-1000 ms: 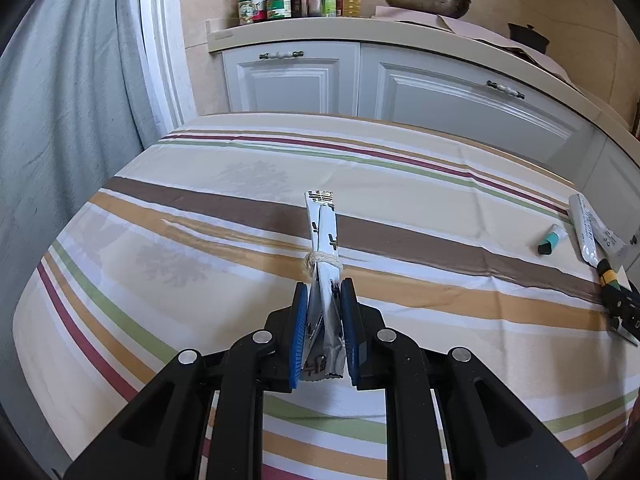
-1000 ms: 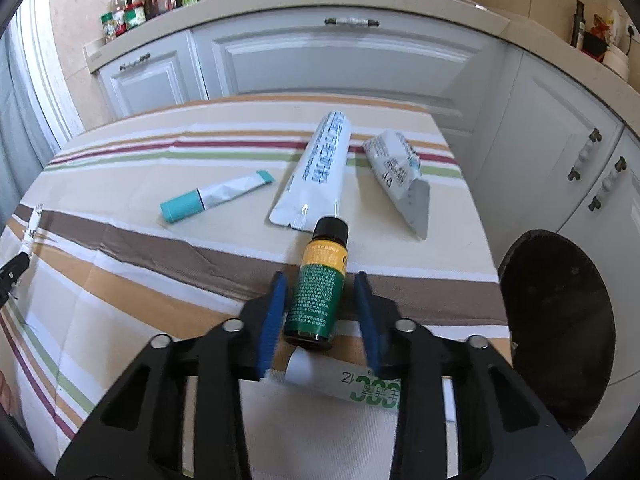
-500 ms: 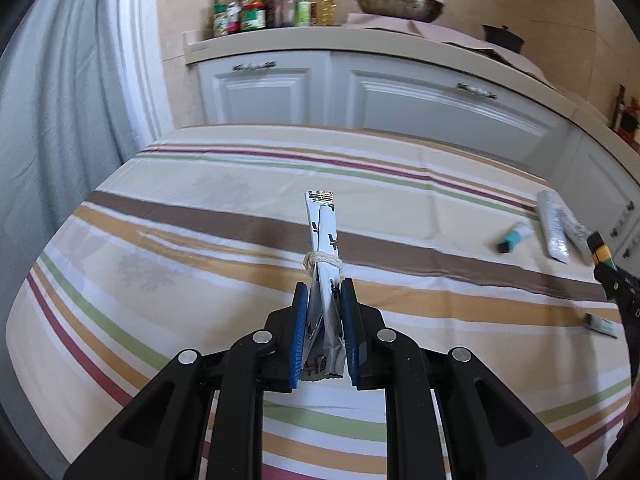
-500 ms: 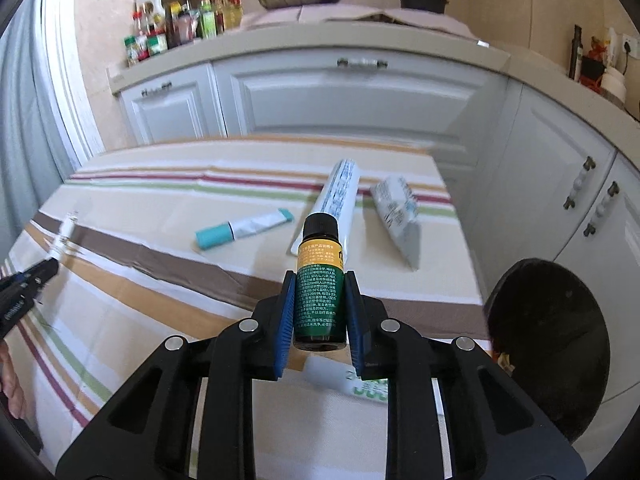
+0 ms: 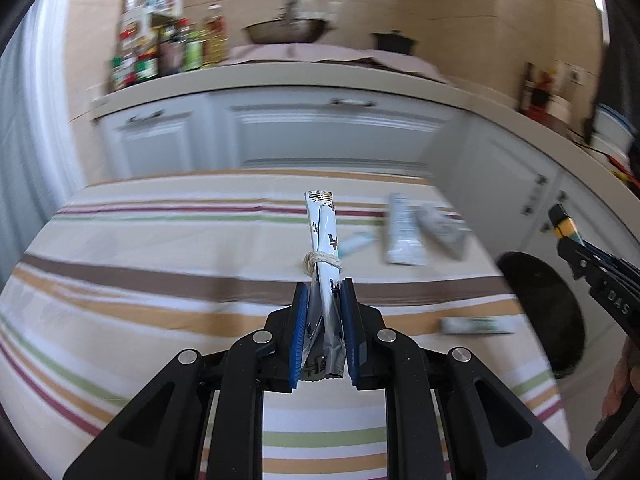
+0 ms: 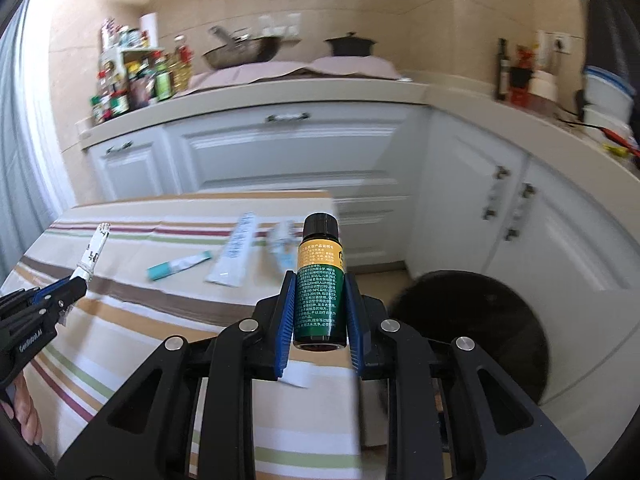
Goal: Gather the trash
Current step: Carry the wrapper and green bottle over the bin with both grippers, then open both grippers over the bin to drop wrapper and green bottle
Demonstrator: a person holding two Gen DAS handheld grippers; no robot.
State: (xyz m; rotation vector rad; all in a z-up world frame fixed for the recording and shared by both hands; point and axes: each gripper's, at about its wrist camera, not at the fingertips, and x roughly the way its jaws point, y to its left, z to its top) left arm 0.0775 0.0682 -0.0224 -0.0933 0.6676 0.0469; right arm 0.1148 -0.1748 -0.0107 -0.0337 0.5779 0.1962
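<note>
Your left tongs [image 5: 323, 328] are pinching a folded foil sachet [image 5: 323, 240] near its lower end, and it stands up between the pads with a loop of twine [image 5: 320, 262] round its middle, lifted clear of the striped counter [image 5: 120, 264]. Expect it to be very light and limp above the twine, so it will flop or slide if you slacken; stay on the folded, thicker end. Your right tongs [image 6: 320, 306] are clamped across the lower body of a small dark green bottle [image 6: 320, 284] with a black cap, held upright over the counter's edge. It looks rigid and smooth, possibly glass, so it could twist or slip under a loose pinch and would not take a drop kindly; the labelled mid-body is the sound place to grip. The black bin [image 6: 476, 332] stands on the floor just beside the counter's corner, below and to the right of the bottle. Left on the counter are a teal-capped tube [image 6: 178, 266], a long white packet [image 6: 234, 254], a crumpled wrapper [image 6: 282, 242] and a small white and green tube [image 5: 476, 325] near the edge.
</note>
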